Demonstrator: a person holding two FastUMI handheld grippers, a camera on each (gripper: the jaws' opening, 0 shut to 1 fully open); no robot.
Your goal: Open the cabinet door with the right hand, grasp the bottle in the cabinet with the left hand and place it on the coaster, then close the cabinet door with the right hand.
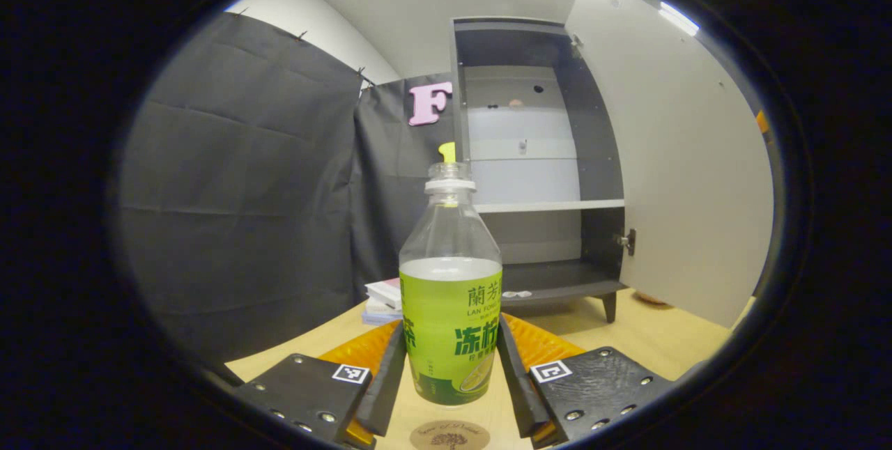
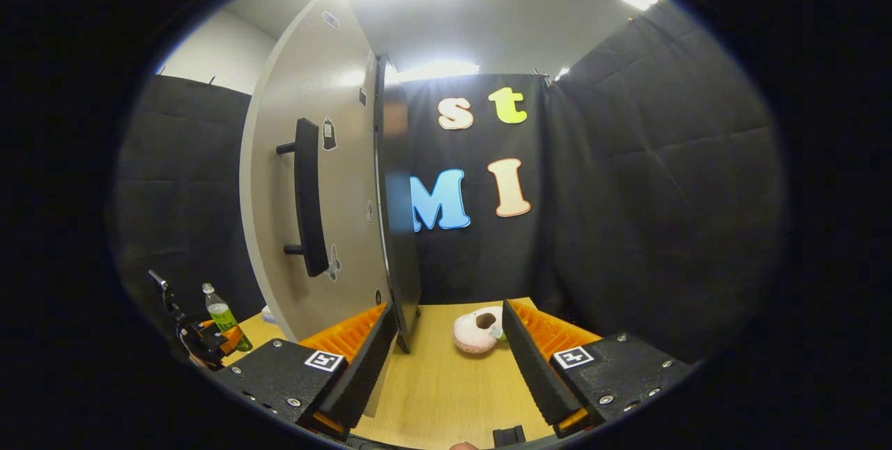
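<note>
Green-labelled clear bottle (image 1: 450,297) stands upright at lower centre of the left gripper view, white collar, uncapped, pinched by the left gripper (image 1: 450,373) above the coaster (image 1: 449,436). Right gripper (image 2: 446,359) fingers are spread beside the open cabinet door (image 2: 313,178).

Coaster (image 1: 449,436) cut off at bottom edge

Left gripper view: low over table (image 1: 648,338), facing open cabinet (image 1: 536,157) interior, close behind bottle (image 1: 451,297) between own fingers (image 1: 380,373). Right gripper view: low over table (image 2: 446,380), beside outer face of open cabinet door (image 2: 313,178), facing booth wall. Shared: door (image 1: 690,171), tabletop, bottle (image 2: 221,316) and left gripper (image 2: 226,340), far left of right gripper view
</note>
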